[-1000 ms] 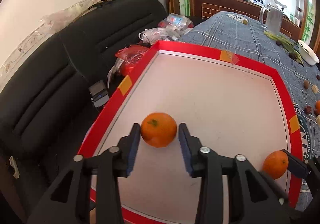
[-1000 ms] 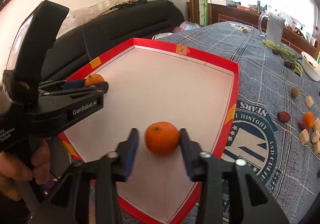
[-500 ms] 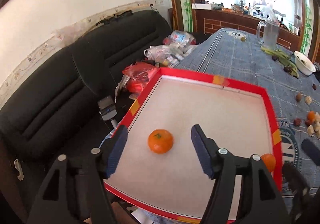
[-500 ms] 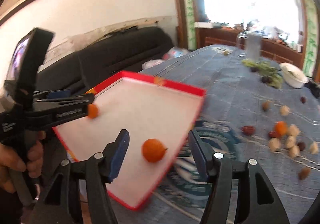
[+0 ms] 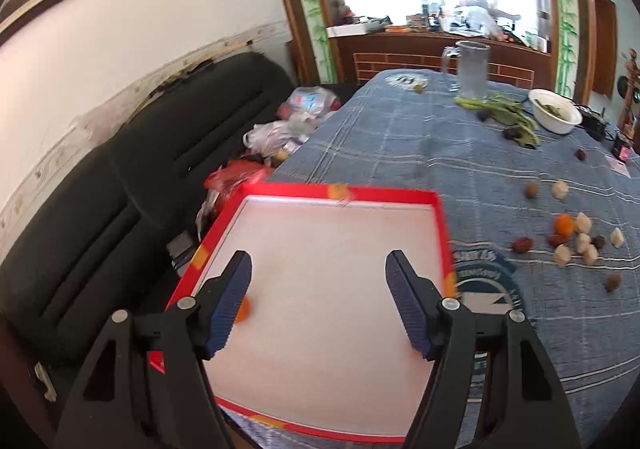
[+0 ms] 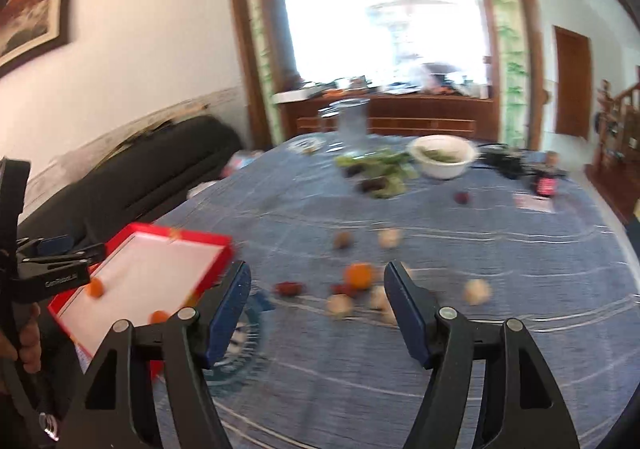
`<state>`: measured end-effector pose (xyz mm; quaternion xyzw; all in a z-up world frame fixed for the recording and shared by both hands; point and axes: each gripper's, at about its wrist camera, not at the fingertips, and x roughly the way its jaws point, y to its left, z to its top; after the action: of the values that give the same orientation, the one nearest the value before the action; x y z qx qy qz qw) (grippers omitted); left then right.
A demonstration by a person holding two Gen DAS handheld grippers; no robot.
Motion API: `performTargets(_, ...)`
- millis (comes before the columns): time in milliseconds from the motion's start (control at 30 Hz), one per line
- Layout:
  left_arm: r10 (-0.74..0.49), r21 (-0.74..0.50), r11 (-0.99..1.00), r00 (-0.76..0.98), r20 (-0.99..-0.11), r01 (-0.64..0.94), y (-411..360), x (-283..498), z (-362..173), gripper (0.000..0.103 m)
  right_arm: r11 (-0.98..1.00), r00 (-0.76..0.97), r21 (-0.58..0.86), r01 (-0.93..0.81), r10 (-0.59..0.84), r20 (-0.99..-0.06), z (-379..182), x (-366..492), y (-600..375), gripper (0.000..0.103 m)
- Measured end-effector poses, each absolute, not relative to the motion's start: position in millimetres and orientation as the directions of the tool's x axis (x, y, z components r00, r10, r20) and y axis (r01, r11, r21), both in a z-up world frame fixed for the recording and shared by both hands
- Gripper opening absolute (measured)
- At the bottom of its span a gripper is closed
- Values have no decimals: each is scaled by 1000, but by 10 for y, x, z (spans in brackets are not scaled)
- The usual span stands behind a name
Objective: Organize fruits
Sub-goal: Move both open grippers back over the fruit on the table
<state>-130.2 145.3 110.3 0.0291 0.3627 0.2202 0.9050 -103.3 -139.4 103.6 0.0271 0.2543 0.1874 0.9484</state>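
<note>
A red-rimmed tray with a white floor lies at the table's near left corner. My left gripper is open and empty above it; one orange peeks out beside its left finger. In the right wrist view the tray holds two oranges. My right gripper is open and empty, raised over the blue cloth. A third orange lies on the cloth among red dates and pale lumps; it also shows in the left wrist view.
A glass jug, green beans and a white bowl stand at the table's far end. A black sofa with plastic bags runs along the left. The left gripper's body shows at the left.
Both grippers let go of their oranges, opened wide and lifted back from the tray. The right gripper swung right, toward the loose fruit on the cloth.
</note>
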Motion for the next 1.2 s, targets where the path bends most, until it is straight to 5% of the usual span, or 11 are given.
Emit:
performTargets(400, 345, 254, 938, 692, -634, -236, 499, -933, 1250, 80, 965, 861, 205, -165, 242, -446, 1080, -990, -2433, 75)
performTargets(867, 154, 230, 973, 707, -691, 13, -631, -670, 1229, 87, 970, 816, 228, -89, 203, -542, 970, -1033, -3158, 75)
performTargets(1200, 191, 288, 957, 696, -692, 24, -23, -995, 924, 87, 915, 756, 400, -55, 300, -582, 692, -1005, -3069, 75)
